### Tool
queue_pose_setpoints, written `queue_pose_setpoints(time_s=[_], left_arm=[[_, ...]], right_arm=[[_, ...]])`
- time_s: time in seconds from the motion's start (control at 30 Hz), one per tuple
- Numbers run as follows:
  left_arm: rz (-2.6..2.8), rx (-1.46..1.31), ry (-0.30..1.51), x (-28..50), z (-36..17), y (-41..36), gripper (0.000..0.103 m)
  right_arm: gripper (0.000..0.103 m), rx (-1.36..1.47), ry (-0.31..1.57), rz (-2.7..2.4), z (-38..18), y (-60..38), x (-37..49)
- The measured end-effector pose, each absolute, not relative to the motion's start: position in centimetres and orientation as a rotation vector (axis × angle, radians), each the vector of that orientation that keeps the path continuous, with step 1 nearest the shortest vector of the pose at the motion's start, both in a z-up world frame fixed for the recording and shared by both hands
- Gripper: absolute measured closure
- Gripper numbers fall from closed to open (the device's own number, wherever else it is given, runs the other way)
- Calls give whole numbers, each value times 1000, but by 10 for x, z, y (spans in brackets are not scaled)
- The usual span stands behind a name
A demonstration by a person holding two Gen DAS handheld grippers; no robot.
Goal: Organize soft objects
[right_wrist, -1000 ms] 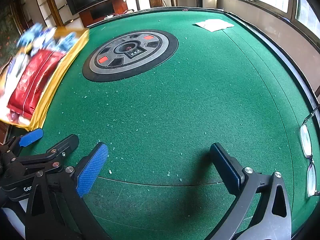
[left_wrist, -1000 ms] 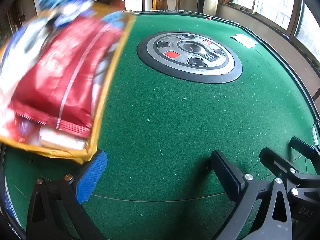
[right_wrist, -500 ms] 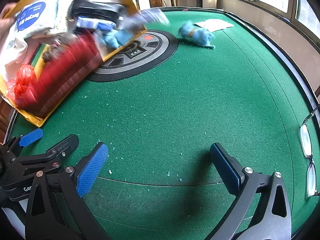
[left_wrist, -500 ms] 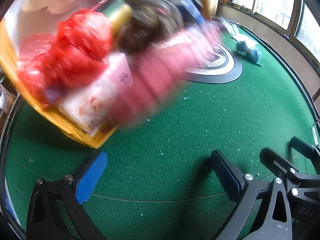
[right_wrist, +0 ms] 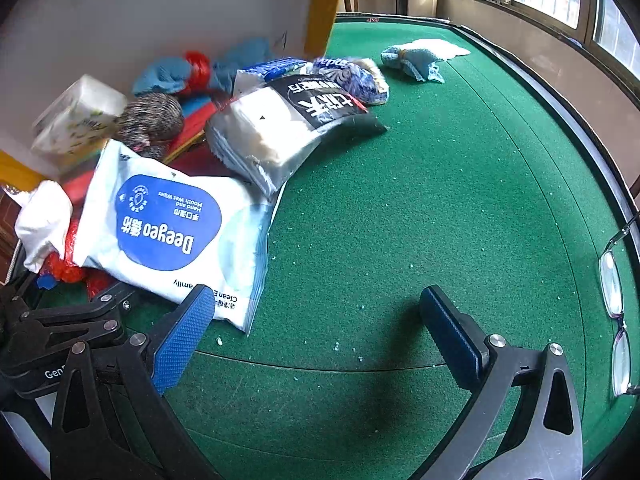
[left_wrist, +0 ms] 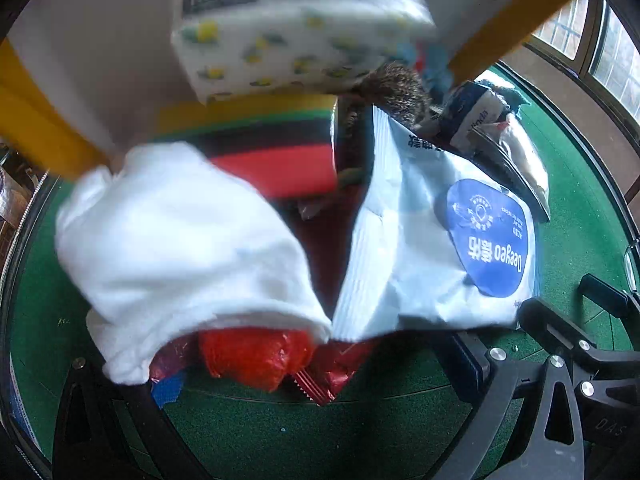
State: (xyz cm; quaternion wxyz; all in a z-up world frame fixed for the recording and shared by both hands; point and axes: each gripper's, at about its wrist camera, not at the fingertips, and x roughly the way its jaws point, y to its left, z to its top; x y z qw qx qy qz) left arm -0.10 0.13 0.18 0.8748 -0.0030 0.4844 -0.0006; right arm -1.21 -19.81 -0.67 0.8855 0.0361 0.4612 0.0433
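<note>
The right tool (right_wrist: 316,328) sat nearest the lens, its blue-padded fingers spread wide and holding nothing, resting low over the green desk (right_wrist: 420,208). The left tool (left_wrist: 320,372) was also low, its fingers wide apart and gripping nothing, though the heap partly covered its left pad. Just ahead of the right tool, and to its left, lay the wipes pack (right_wrist: 168,224), flat on the felt with one corner touching or nearly touching the tool's left pad; its long axis ran from that corner away up-left. It lay between the two tools, overlapping the left tool's gap, so both arms looked about equally near; which would take it could not be told. Left of it sat a white cloth (right_wrist: 44,220) over a red bag (left_wrist: 256,356). Behind came a black-labelled packet (right_wrist: 288,120), a spiky brown toy (right_wrist: 152,116) and a tissue pack (right_wrist: 76,116), all spilled against a tilted yellow-edged box (right_wrist: 324,0). Farther off, well apart, a blue knit toy (right_wrist: 412,62) lay alone. Glasses (right_wrist: 614,284) rested at the right rim.
</note>
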Motion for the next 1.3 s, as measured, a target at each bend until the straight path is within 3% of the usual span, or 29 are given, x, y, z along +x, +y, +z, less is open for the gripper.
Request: queue_pose_setpoints(time_s=[1.3], left_arm=[[-1, -7, 1012, -1, 3, 5, 0]], right_arm=[[0, 33, 968, 98, -8, -197, -11]])
